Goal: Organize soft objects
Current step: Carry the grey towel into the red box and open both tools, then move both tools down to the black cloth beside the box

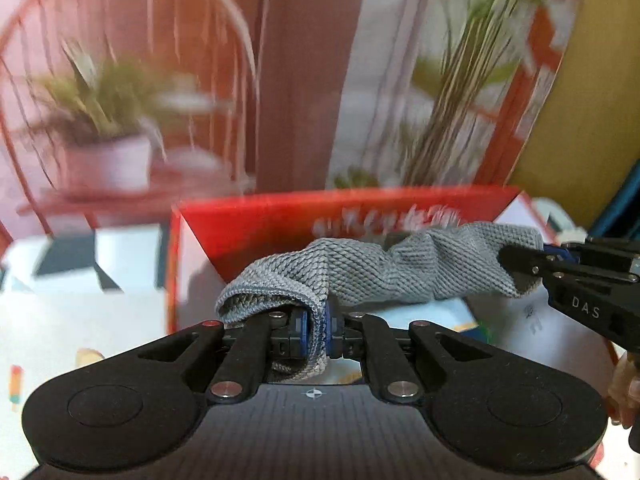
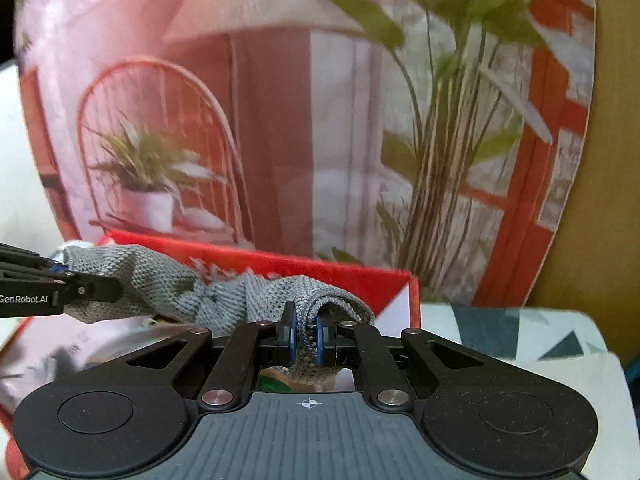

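A grey knitted cloth (image 1: pixel 384 268) hangs stretched between both grippers, above an open red cardboard box (image 1: pixel 280 216). My left gripper (image 1: pixel 318 330) is shut on one end of the cloth, which bunches over its blue pads. At the right of the left wrist view, my right gripper (image 1: pixel 524 258) pinches the other end. In the right wrist view the right gripper (image 2: pixel 306 338) is shut on a fold of the cloth (image 2: pixel 224 292). The left gripper (image 2: pixel 86 280) grips the far end at the left, in front of the red box (image 2: pixel 360 276).
Behind the box stands a backdrop picture (image 2: pixel 280 120) of a wire chair, potted plants and a red door. A patterned white, grey and dark mat (image 2: pixel 520 332) lies to the right of the box. A person's fingers (image 1: pixel 624 388) show at the right edge.
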A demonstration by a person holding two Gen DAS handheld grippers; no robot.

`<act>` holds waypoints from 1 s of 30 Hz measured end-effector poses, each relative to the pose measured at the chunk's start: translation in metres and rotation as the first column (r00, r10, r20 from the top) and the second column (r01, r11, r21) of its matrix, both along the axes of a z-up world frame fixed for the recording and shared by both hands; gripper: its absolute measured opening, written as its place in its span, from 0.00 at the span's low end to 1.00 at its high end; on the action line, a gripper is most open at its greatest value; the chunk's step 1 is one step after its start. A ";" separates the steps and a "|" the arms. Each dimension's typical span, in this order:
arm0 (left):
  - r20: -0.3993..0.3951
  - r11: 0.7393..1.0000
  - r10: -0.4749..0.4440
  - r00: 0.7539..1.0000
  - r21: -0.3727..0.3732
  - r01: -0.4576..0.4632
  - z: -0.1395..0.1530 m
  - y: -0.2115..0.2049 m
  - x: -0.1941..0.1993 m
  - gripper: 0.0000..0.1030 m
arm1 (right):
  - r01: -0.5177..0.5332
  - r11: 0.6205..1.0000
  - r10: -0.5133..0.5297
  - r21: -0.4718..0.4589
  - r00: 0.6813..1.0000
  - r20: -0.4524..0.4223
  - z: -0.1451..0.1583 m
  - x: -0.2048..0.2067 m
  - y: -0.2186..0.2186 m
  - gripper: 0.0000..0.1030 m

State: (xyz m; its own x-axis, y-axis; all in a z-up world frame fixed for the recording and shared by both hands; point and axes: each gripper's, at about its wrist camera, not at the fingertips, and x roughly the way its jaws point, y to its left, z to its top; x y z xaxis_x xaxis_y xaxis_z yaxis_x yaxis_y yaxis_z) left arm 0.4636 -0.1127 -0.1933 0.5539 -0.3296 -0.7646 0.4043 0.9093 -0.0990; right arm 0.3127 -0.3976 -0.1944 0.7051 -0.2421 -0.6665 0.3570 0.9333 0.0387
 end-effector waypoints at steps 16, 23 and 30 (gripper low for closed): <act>-0.037 0.992 -0.118 0.992 0.033 0.120 0.008 -0.010 -0.006 0.59 | -0.029 0.998 0.042 0.063 0.975 -0.218 -0.014 0.032 0.002 0.23; 0.078 0.994 -0.112 0.991 -0.002 0.112 0.046 0.004 -0.041 0.66 | -0.047 0.998 0.051 0.047 0.995 -0.087 0.017 0.002 0.018 0.51; 0.177 0.999 -0.009 0.984 -0.044 0.017 0.058 0.040 -0.107 0.66 | -0.060 0.998 0.059 0.026 0.996 0.067 0.036 -0.060 0.043 0.51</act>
